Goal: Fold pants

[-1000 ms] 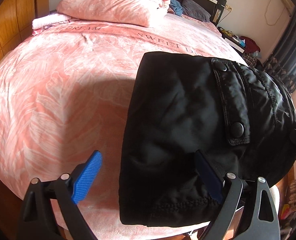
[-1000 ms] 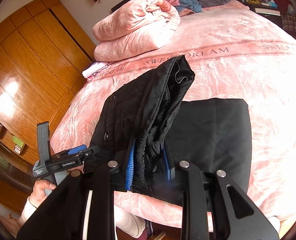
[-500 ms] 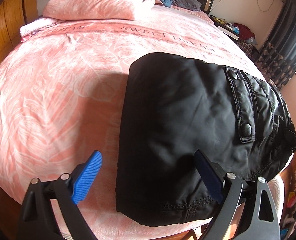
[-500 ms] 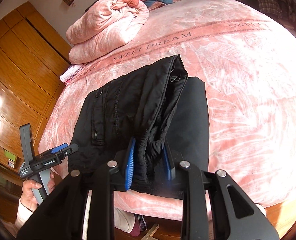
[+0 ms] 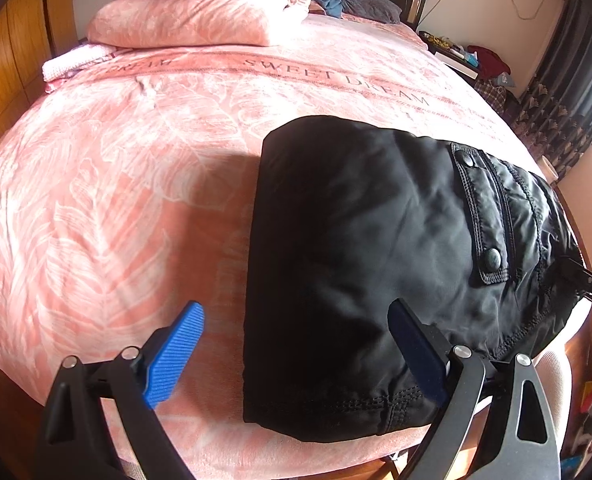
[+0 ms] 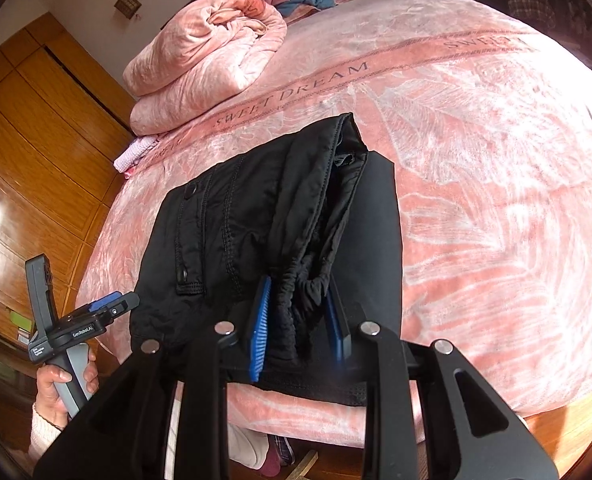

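While pinched, pants (image 6: 256,232) between right fingers (image 6: 259,332).

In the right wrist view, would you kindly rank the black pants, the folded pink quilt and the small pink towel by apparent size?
1. Black pants, though nearness to the camera inflates them.
2. Folded pink quilt, farther back, so possibly bigger in reality.
3. Small pink towel, clearly smallest.

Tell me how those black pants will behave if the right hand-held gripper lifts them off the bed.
Likely floppy: the black pants already drape and bunch where the right hand-held gripper pinches their gathered waistband. Probably a bit bulky for their size, since the stitched, padded-looking layers stack thickly. The sheen in the left wrist view suggests a smooth shell, so the folded layers may slide apart on the pink bedspread.
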Tool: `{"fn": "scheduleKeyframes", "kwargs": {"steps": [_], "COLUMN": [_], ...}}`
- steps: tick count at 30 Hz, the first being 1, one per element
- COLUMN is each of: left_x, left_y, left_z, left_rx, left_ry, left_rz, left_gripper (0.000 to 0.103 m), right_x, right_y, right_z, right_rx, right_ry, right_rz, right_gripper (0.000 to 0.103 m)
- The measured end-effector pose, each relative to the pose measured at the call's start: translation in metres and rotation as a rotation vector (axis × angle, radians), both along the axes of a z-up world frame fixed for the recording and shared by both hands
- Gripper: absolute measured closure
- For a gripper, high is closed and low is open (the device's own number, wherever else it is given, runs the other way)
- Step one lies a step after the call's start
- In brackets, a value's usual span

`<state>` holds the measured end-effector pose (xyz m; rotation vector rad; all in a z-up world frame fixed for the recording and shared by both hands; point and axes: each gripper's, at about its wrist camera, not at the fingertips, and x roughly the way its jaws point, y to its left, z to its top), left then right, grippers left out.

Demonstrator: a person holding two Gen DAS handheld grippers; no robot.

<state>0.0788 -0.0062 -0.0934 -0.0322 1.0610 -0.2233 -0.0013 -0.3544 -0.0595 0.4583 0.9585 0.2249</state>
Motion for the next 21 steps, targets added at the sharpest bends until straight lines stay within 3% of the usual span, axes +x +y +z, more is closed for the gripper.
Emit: {"fn": "scheduleKeyframes", "kwargs": {"steps": [5,12,15,17,21], "left_x": [0.002,0.0,0.0,0.0,-0.002], "left_y": [0.001,-0.009,-0.013,-0.014,-0.018], "left_z": [0.002,-0.004,-0.008,-0.01,-0.01], "left_rx": [-0.012,0.001,-0.001,-0.001,-0.005], "left_ry": [-0.004,0.007,0.017,0.021,0.024], "left_rz": [0.002,-0.024,-0.03,-0.032,-0.032], "left_gripper": [0.009,0.009,0.009,0.009,0.009], "right_x": [0.002,0.01,0.01,0.009,0.01], "right_y": [0.004,-0.006,-0.007,-0.007,-0.012], "right_z": [0.014,-0.025,-0.033,-0.032,-0.014], "right_rx": [-0.028,-0.009,-0.022,-0.058,-0.094], "right_ry": [-0.023,0.074,0.097,0.102,0.071], "right_rz": [0.024,-0.009,-0.008,-0.014,-0.02], "right_gripper": [0.079,0.077,0.067,0.049,0.041]}}
